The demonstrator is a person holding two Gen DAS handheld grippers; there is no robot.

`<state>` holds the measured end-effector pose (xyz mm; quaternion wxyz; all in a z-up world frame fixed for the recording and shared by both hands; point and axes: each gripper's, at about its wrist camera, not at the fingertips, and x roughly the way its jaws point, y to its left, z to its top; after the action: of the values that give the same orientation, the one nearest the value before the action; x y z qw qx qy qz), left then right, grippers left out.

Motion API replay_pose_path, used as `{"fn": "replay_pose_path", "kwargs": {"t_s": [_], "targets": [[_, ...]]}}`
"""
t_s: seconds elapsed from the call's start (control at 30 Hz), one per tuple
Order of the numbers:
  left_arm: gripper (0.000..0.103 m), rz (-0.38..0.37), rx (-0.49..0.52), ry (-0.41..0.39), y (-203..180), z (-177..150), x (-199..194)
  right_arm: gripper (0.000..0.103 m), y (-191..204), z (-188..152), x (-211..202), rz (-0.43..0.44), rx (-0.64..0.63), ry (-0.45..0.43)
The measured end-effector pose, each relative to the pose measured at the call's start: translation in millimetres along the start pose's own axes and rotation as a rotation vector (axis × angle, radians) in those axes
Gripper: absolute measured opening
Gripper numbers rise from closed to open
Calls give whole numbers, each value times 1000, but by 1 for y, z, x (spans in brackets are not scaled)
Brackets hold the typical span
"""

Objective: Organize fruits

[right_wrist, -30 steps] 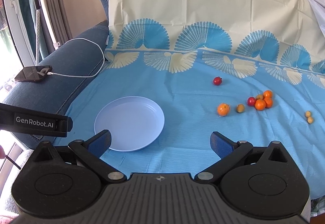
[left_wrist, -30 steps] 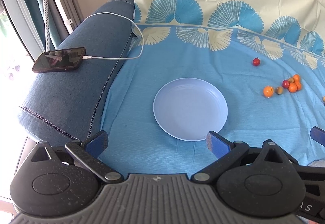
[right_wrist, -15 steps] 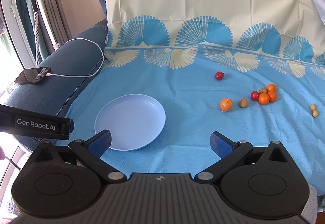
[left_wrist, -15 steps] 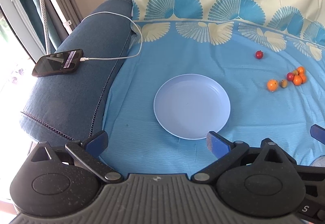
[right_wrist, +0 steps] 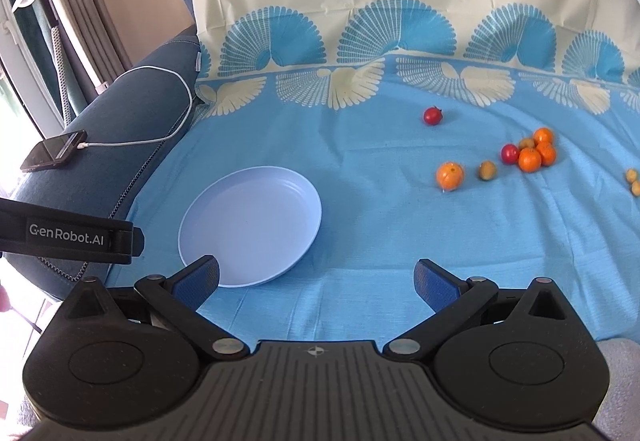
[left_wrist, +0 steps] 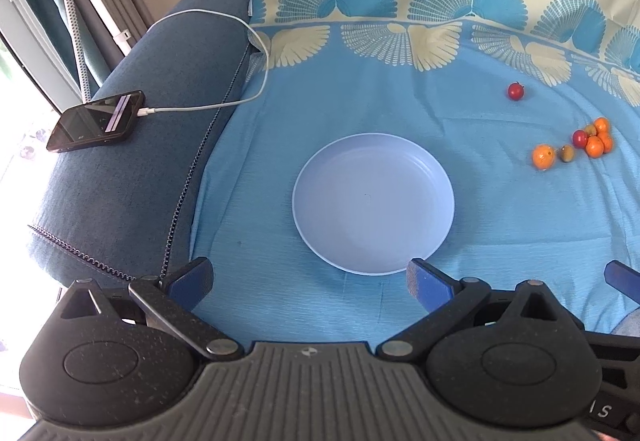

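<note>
- Two grippers, both spread wide with nothing between the fingers: left gripper hangs over the near rim of the plate, right gripper just right of the plate.
- Fruits lie loose on the blue cloth, well apart from the plate: lone red fruit, big orange, olive-coloured fruit, tight cluster.
- Two small yellowish ones at far right, probably fruits too.
- Phone on the sofa arm, cable plugged in.
</note>
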<state>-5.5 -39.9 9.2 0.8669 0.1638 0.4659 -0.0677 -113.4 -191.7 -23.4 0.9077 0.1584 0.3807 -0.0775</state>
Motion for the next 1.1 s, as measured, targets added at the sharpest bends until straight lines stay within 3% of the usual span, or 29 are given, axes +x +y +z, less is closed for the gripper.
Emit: {"fn": "replay_pose_path", "kwargs": {"t_s": [0.17,0.3,0.47,0.63,0.87,1.1], "targets": [[103,-31,25,-16,-24,13,3,103,-26,6,-1,-14,60,-24],[103,-55,60,-37,-64,28,13,103,-75,6,-7,-80,156,-94],[103,-160,112,-33,-128,49,38,103,-152,2,-8,-273,239,-136],[103,-240,154,16,-200,75,88,103,-253,8,-4,-466,344,-206],[103,-235,165,89,-267,108,166,102,-388,24,47,-652,452,-212],[103,-225,208,144,-307,122,213,102,-456,45,125,-698,440,-106]]}}
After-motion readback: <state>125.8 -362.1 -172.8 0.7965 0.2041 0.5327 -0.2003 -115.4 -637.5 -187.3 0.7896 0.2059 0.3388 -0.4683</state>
